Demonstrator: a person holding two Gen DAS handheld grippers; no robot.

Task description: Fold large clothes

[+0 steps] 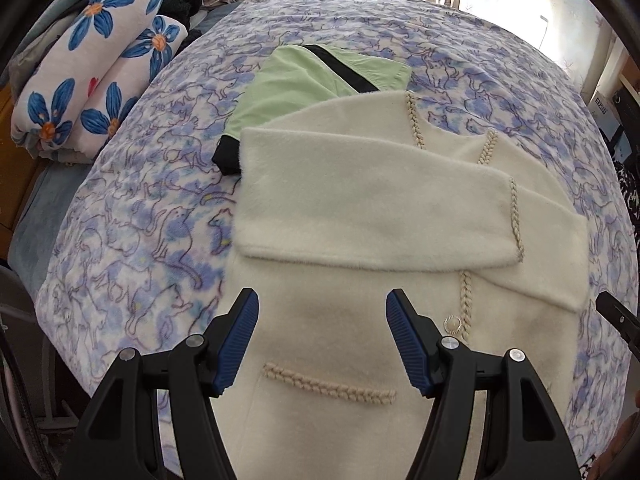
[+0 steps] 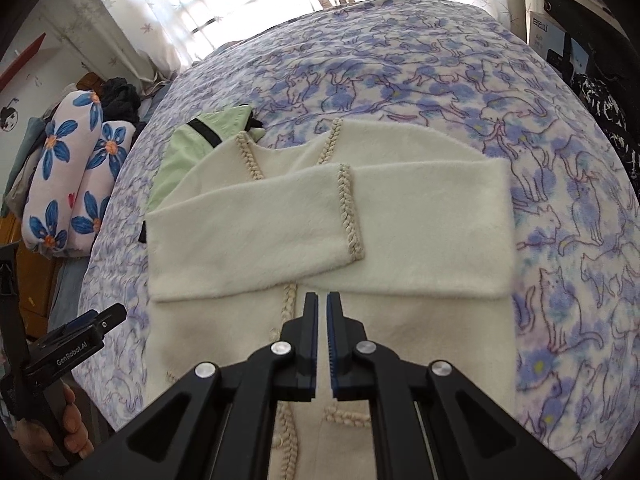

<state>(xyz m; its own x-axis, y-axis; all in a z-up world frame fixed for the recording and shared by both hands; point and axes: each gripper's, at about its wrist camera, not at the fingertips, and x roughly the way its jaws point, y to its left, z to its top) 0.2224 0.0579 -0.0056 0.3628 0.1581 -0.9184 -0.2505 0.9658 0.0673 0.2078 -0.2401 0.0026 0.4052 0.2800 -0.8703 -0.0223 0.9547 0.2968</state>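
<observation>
A cream fuzzy cardigan (image 1: 360,216) (image 2: 400,248) with braided trim lies flat on the bed, both sleeves folded across its chest. My left gripper (image 1: 322,300) hovers above the cardigan's lower front, open, with nothing between its blue pads. My right gripper (image 2: 322,298) hangs over the cardigan's middle, just below the crossed sleeves, shut with only a thin slit between the pads and no cloth in it. In the right wrist view the left gripper (image 2: 116,312) shows at the left edge, held by a hand (image 2: 68,432). A light green garment (image 1: 304,80) (image 2: 180,152) with black trim lies partly under the cardigan's far shoulder.
The bed is covered by a purple-and-white cat-print blanket (image 1: 140,220) (image 2: 520,140). A rolled quilt with blue flowers (image 1: 92,68) (image 2: 68,184) lies at the left, dark clothes behind it. Curtained windows stand beyond the bed. Boxes (image 2: 560,44) sit at the right.
</observation>
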